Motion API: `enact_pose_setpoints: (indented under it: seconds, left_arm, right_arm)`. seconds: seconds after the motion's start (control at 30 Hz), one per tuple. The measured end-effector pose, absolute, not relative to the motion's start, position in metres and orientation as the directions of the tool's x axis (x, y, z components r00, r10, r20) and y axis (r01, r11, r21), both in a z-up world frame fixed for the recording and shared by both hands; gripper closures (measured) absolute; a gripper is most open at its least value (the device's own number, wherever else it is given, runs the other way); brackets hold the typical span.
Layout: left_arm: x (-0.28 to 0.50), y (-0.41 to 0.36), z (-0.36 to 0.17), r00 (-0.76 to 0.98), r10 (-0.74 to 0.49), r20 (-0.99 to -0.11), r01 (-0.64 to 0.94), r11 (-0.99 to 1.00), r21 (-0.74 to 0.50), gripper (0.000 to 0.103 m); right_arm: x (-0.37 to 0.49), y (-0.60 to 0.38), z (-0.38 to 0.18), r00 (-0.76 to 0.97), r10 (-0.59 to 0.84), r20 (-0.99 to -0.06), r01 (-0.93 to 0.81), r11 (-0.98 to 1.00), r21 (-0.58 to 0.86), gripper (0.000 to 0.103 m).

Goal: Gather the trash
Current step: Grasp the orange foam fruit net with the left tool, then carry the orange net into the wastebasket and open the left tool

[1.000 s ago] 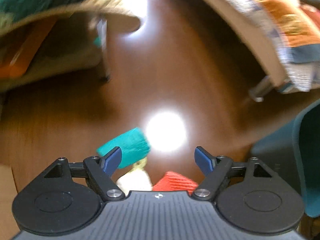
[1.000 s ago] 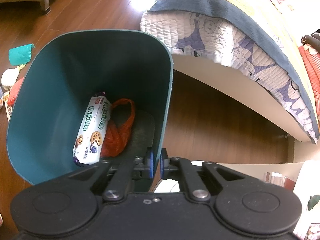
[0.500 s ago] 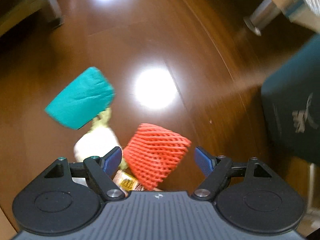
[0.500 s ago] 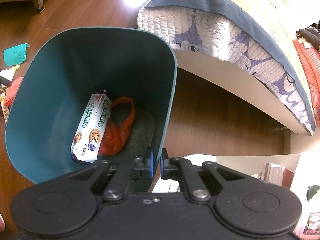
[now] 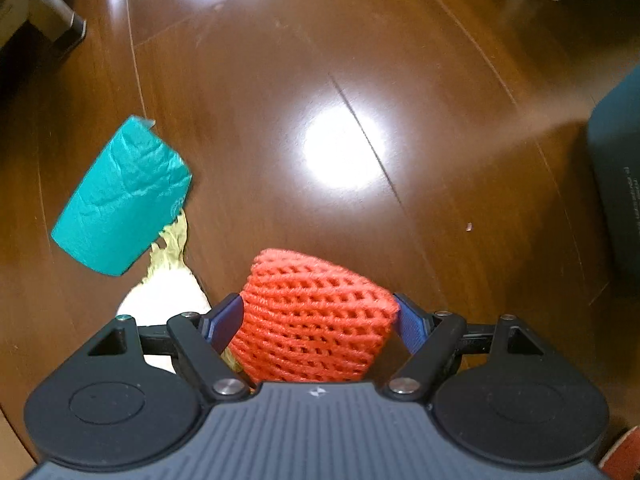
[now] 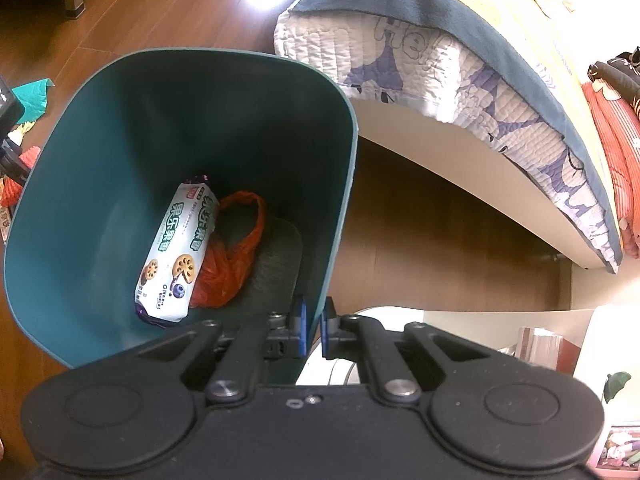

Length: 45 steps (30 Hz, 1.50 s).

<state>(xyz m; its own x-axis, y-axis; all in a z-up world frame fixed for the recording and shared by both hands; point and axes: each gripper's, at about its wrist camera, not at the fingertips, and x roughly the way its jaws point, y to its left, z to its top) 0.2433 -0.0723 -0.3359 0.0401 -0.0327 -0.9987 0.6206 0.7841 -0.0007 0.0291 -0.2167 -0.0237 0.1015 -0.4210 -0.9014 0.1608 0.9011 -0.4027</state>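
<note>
Left wrist view: the left gripper (image 5: 318, 320) points down at the brown wooden floor (image 5: 400, 60) with its jaws spread wide, and the orange foam net (image 5: 316, 316) sits between the blue pads; whether the pads press it cannot be told. Ahead of the fingers the boards lie bare and glossy, with a bright glare spot. To the left of the gripper lies a teal paper scrap (image 5: 124, 196), and just beside it a white and yellowish wad (image 5: 168, 280), partly covered by the left finger. At the far right edge the dark side of the teal bin (image 5: 618, 200) is cut off.

Right wrist view: the right gripper (image 6: 314, 330) is clamped narrow on the near rim of the teal bin (image 6: 200, 120), one pad inside the wall and one outside. Inside lie a white biscuit packet (image 6: 180, 256) and, touching it, an orange plastic bag (image 6: 232, 264). Beyond and to the right a bed with a quilted cover (image 6: 460, 68) overhangs open floor. At the left edge the other gripper and scraps are cut off.
</note>
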Motion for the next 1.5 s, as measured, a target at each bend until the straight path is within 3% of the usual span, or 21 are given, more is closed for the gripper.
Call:
enact_pose_setpoints:
  seconds: [0.07, 0.2, 0.3, 0.37, 0.77, 1.23, 1.37, 1.5]
  left_arm:
    - [0.246, -0.068, -0.338, 0.026, -0.035, -0.999, 0.596, 0.803, -0.013, 0.026]
    - [0.245, -0.066, -0.338, -0.001, -0.040, -0.999, 0.578, 0.815, -0.034, 0.067]
    - [0.247, -0.060, -0.333, -0.003, -0.057, -0.998, 0.571, 0.820, -0.048, 0.084]
    - [0.248, -0.056, -0.323, 0.002, -0.073, -0.997, 0.559, 0.827, -0.059, 0.089]
    - [0.268, -0.034, -0.211, 0.088, -0.229, -0.969, 0.518, 0.842, -0.152, 0.093]
    - [0.201, -0.090, -0.047, 0.077, -0.552, -0.830, 0.703, 0.620, -0.347, 0.093]
    - [0.177, -0.121, -0.025, 0.026, -0.587, -0.809, 0.757, 0.540, -0.368, 0.093]
    - [0.153, -0.152, -0.039, -0.010, -0.570, -0.822, 0.801, 0.487, -0.348, 0.093]
  right_arm:
    - [0.029, -0.216, -0.024, 0.102, -0.422, -0.901, 0.159, 0.901, -0.404, 0.098]
    - [0.030, -0.217, -0.023, 0.103, -0.421, -0.901, 0.163, 0.901, -0.402, 0.098]
    - [0.030, -0.217, -0.023, 0.107, -0.420, -0.901, 0.166, 0.901, -0.401, 0.098]
    - [0.028, -0.217, -0.023, 0.112, -0.419, -0.901, 0.166, 0.902, -0.398, 0.098]
    - [0.025, -0.222, -0.020, 0.142, -0.402, -0.905, 0.179, 0.909, -0.376, 0.098]
    - [0.029, -0.223, -0.018, 0.173, -0.381, -0.908, 0.154, 0.921, -0.357, 0.098]
    - [0.030, -0.223, -0.019, 0.180, -0.377, -0.908, 0.139, 0.924, -0.356, 0.098]
    - [0.031, -0.220, -0.019, 0.185, -0.378, -0.907, 0.123, 0.925, -0.361, 0.098]
